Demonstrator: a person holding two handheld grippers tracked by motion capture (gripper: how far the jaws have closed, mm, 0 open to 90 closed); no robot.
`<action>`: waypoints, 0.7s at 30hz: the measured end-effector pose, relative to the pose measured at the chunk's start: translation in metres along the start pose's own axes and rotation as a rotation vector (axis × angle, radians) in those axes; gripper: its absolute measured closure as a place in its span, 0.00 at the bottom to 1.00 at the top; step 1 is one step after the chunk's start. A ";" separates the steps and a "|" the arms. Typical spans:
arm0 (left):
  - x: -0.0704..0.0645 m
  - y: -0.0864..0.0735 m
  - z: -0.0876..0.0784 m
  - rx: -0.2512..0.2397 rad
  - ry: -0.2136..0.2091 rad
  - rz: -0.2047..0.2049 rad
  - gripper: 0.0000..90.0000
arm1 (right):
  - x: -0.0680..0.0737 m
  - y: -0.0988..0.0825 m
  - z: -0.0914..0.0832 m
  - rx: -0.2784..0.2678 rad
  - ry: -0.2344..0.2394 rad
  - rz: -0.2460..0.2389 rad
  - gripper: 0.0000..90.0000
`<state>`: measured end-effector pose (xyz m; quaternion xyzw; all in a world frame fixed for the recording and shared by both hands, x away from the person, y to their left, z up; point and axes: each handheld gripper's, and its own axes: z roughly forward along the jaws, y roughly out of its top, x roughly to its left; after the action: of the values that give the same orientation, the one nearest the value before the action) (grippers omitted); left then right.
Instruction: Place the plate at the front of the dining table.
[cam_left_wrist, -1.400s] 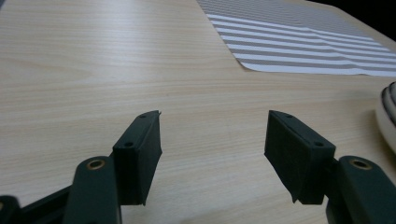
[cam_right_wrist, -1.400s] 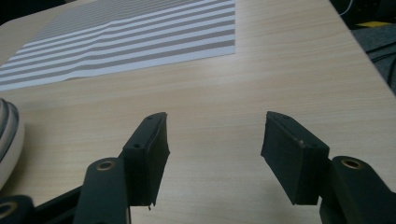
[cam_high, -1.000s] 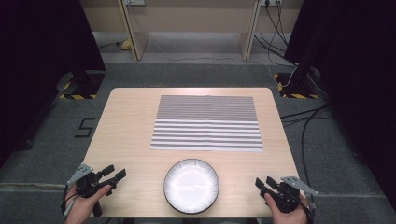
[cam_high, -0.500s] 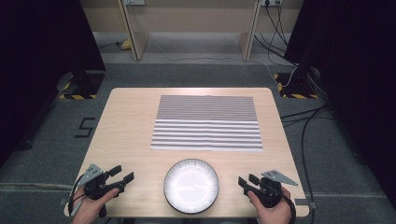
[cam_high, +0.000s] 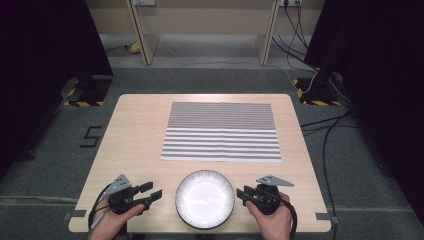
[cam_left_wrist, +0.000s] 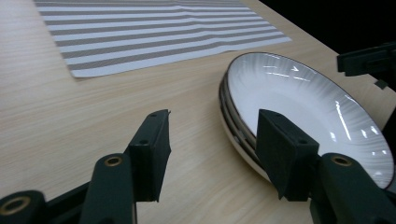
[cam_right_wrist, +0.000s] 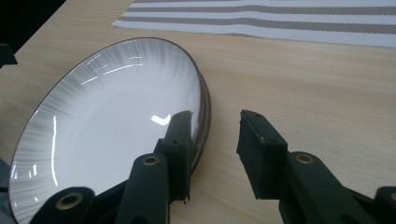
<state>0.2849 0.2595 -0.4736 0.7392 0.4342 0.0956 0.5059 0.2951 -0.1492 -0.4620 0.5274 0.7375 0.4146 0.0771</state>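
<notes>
High view: the plates (cam_high: 205, 199) sit at the table's (cam_high: 135, 130) near edge, below the striped mat (cam_high: 221, 131), between the left gripper (cam_high: 150, 192) and right gripper (cam_high: 243, 194). Left gripper view: the rim edge-on reveals a stack of plates (cam_left_wrist: 299, 107); the jaws, just closing, straddle the rim without pressing it. Right gripper view: the jaws, likewise just closing, stand apart, one over the white well (cam_right_wrist: 107, 126), one outside the rim

You've got one readable mark: a black "5" (cam_high: 90, 136) taped on the grey floor (cam_high: 60, 165), just off the table's (cam_high: 135, 150) left edge. Nothing legible on the table itself.
</notes>
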 end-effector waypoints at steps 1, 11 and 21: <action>-0.002 0.000 0.003 0.010 -0.010 0.003 0.50 | 0.002 0.000 0.002 0.005 0.004 0.000 0.73; -0.015 -0.002 0.027 0.082 -0.048 0.015 0.50 | 0.009 0.004 0.015 0.065 0.002 -0.030 0.82; -0.020 -0.001 0.035 0.097 -0.055 0.017 0.50 | 0.011 0.007 0.018 0.100 0.002 -0.012 0.88</action>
<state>0.2925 0.2215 -0.4847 0.7689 0.4179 0.0584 0.4804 0.3057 -0.1294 -0.4652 0.5260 0.7605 0.3771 0.0524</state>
